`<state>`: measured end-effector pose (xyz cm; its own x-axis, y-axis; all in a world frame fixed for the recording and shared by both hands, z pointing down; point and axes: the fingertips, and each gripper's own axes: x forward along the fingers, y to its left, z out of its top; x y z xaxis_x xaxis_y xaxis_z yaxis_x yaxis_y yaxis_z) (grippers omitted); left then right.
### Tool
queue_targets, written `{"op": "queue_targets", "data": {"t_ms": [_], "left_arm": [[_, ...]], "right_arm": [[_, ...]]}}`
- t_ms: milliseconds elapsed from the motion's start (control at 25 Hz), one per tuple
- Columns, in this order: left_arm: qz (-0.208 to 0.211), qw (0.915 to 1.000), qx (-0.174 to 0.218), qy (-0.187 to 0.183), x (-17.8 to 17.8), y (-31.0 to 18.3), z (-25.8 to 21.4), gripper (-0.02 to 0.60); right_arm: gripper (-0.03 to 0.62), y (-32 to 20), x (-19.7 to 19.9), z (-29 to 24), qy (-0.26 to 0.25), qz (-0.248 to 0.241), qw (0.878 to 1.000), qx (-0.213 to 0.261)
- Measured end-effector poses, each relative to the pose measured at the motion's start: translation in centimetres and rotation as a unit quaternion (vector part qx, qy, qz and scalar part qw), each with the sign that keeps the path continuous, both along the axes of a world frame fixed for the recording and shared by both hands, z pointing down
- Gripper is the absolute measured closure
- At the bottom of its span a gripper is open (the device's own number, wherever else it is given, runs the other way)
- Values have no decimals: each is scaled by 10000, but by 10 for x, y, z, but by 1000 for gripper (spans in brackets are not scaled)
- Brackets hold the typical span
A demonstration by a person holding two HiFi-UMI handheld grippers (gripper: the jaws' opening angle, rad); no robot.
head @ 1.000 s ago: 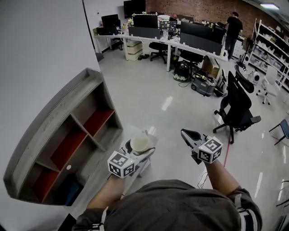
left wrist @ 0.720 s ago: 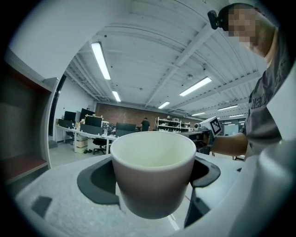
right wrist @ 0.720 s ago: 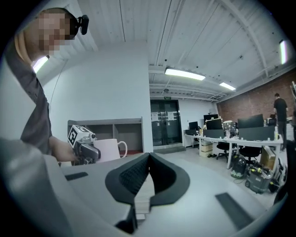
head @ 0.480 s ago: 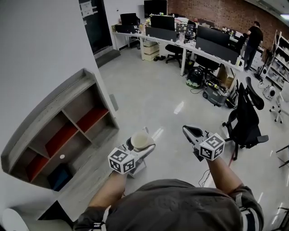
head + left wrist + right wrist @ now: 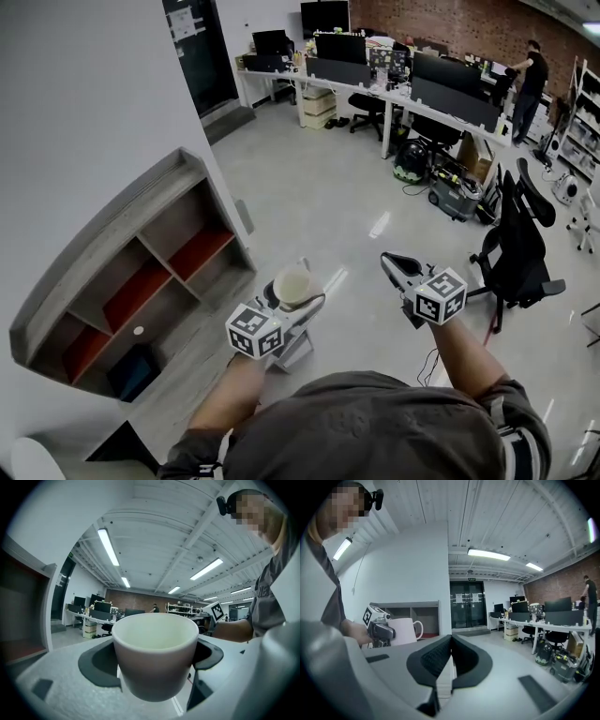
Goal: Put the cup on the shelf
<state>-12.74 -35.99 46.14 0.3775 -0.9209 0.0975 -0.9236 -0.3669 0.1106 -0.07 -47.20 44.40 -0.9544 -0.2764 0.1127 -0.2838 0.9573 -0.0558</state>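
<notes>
**Cup clamped in left gripper, short of the shelf**

Cup [image 5: 155,654], pale and open-topped, sits upright between the jaws of the left gripper [image 5: 294,292]. The jaws are spread about as wide as the cup's body, and the dark pads [image 5: 96,663] press against its sides. From the right gripper view, the cup's handle points away from the left gripper.

The cup is in the air above the grey floor [image 5: 319,197], in front of the shelf [image 5: 105,242] and apart from it, inside no compartment. The shelf stands against the white wall [image 5: 84,103] on the person's left; it is a grey unit with red-lined compartments.

The right gripper [image 5: 450,645] is held beside the left one, well apart from the cup. Its two pads meet edge to edge with nothing between them.
</notes>
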Motion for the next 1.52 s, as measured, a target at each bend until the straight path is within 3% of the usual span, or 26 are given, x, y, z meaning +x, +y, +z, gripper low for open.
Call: {"op": "queue_targets", "data": {"t_ms": [240,440,720,1000,1280,1520], "left_arm": [[-377,9992,151,-4,-52,26,-18,156],[-966,9949,272,-95,-110,63,-39,156],[-2120,9752,435,-452,-208,150,-88,156],[-3346,9389,322,-740,-302,263,-134,156],[-4519,8883,225,-781,-395,418,-170,156],[-5277,8428,84,-1057,-453,518,-207,156]], "right_arm": [[602,13,-52,-15,-44,-287,9995,114],[603,34,-115,-32,-95,-781,9966,230],[603,84,-222,-81,-342,-1665,9840,544],[603,165,-344,-138,-614,-2649,9583,884],[602,301,-457,-163,-740,-3570,9252,1055],[602,401,-518,-181,-874,-4198,8954,1195]]}}
